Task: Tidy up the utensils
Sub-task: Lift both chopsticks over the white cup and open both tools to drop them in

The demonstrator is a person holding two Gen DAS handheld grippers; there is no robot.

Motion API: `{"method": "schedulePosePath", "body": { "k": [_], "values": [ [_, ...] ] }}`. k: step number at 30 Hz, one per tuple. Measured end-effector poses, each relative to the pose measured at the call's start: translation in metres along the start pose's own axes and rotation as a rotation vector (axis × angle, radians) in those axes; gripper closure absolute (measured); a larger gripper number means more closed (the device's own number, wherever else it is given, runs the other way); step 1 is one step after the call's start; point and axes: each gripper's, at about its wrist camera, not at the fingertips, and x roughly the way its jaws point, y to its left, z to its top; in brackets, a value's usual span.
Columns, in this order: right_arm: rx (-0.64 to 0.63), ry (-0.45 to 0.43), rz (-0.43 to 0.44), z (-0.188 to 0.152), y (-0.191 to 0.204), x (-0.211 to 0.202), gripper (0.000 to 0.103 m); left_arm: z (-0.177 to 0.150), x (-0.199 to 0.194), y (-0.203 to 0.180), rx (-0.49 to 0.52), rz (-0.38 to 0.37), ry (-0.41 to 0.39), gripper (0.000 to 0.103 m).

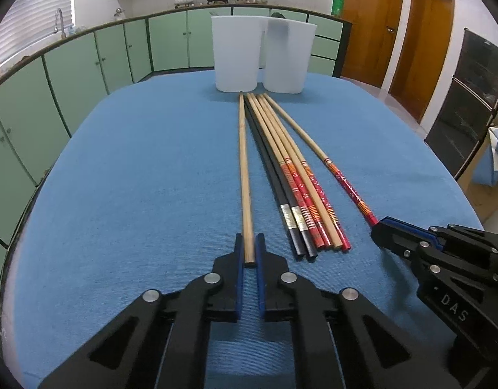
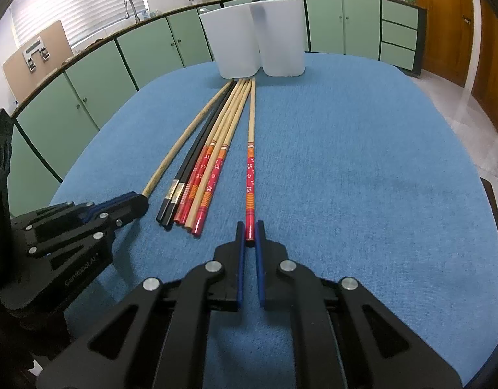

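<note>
while the bundle of chopsticks [image 1: 301, 201] lies between them, your left gripper [image 1: 249, 248] pinches the plain wooden chopstick [image 1: 244, 168]; your right gripper [image 2: 250, 233] clamps the red-handled chopstick [image 2: 251, 162].

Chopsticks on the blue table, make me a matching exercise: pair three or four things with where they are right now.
Things:
1. plain wooden chopstick
2. red-handled chopstick
3. black chopsticks
4. white containers

Places:
A. far end of the table
B. between the right gripper fingers
C. in the middle bundle
D. between the left gripper fingers

Pairs: 1-D, 2-B, 3-C, 4-A
</note>
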Motion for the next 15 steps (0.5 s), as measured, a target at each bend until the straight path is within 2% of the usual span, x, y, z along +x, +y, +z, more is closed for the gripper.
{"method": "schedulePosePath", "body": {
  "k": [8, 15],
  "values": [
    [-0.016, -0.069, 0.002, 0.013, -0.001, -0.032, 0.098, 0.008, -0.032, 0.000, -0.003, -0.015, -0.069, 0.097],
    [-0.044, -0.162, 0.002, 0.041, -0.002, -0.071, 0.098, 0.029, -0.082, 0.001, 0.012, -0.018, -0.194, 0.097]
  ]
}}
